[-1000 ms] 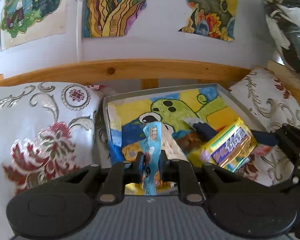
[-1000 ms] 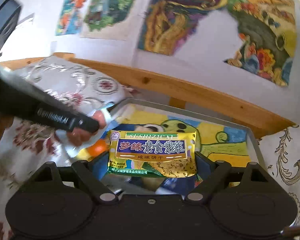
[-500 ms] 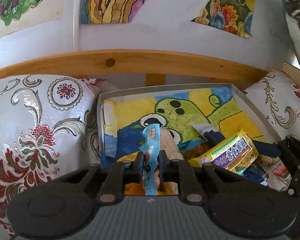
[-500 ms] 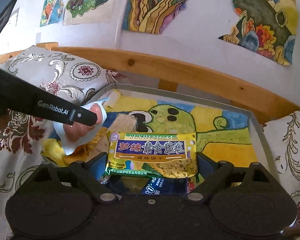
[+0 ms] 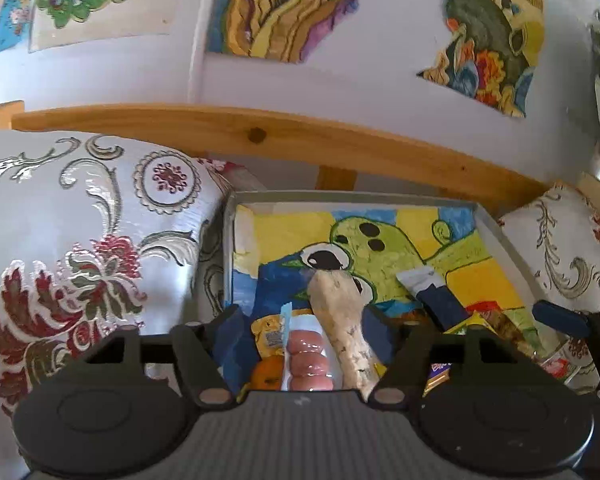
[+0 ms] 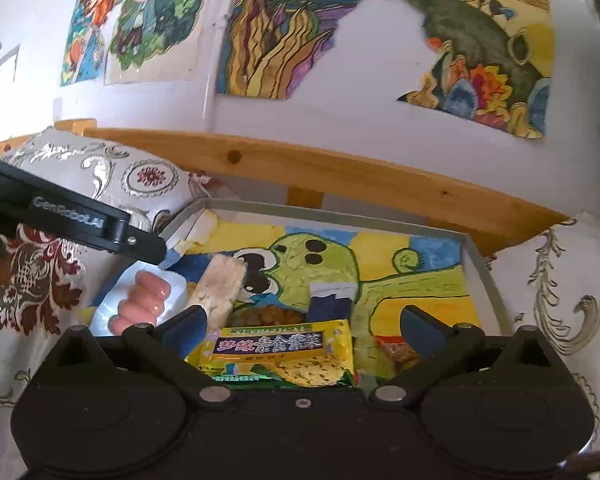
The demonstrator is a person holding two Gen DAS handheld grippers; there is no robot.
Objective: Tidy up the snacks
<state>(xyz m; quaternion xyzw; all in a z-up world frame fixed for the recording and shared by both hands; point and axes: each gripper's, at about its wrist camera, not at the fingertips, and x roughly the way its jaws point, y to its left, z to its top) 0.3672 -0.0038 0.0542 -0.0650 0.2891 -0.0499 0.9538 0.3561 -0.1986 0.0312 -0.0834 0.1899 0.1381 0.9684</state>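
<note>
Sausage pack [image 5: 307, 354] lengthwise between parted left tongs [image 5: 304, 340]

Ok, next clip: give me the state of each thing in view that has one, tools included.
Left tool: open, empty.
Right tool: open, empty.
Clear packet of pink sausages: released, lying in the tray.
Yellow seaweed cracker packet with purple label: sealed, lying in the tray.
Pale nougat bar in clear wrap: lying in the tray.
Shallow grey tray with painted liner: holding snacks, far half bare.
</note>
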